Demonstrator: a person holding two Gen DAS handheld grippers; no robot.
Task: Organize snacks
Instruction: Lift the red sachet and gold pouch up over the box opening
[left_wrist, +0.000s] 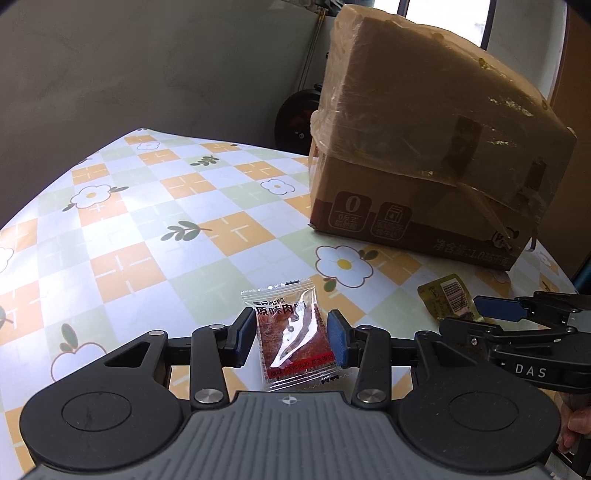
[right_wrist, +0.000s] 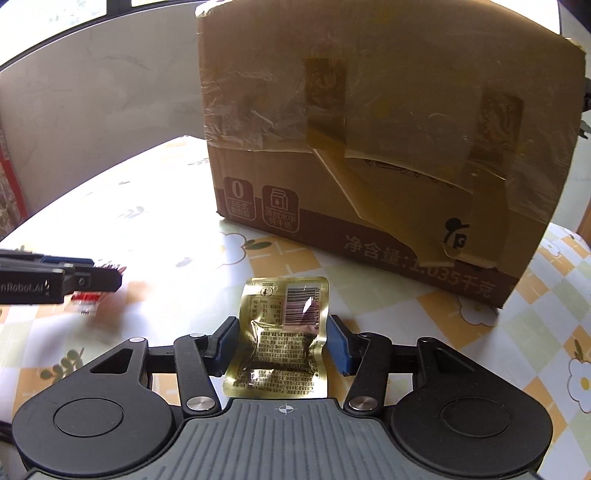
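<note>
A clear packet with red dried meat (left_wrist: 295, 336) lies on the checked tablecloth between the fingers of my left gripper (left_wrist: 291, 338); the blue pads touch both its edges. A gold foil packet with a barcode (right_wrist: 282, 338) lies between the fingers of my right gripper (right_wrist: 282, 343), and its sides buckle against the pads. The gold packet (left_wrist: 448, 299) and the right gripper (left_wrist: 476, 317) also show in the left wrist view. The left gripper (right_wrist: 107, 277) and the red packet (right_wrist: 85, 304) show at the left of the right wrist view.
A large taped cardboard box (left_wrist: 424, 147) stands on the table behind both packets; it also fills the right wrist view (right_wrist: 388, 147). The flower-pattern tablecloth (left_wrist: 147, 221) stretches left to a grey wall. The table edge curves at the far left and right.
</note>
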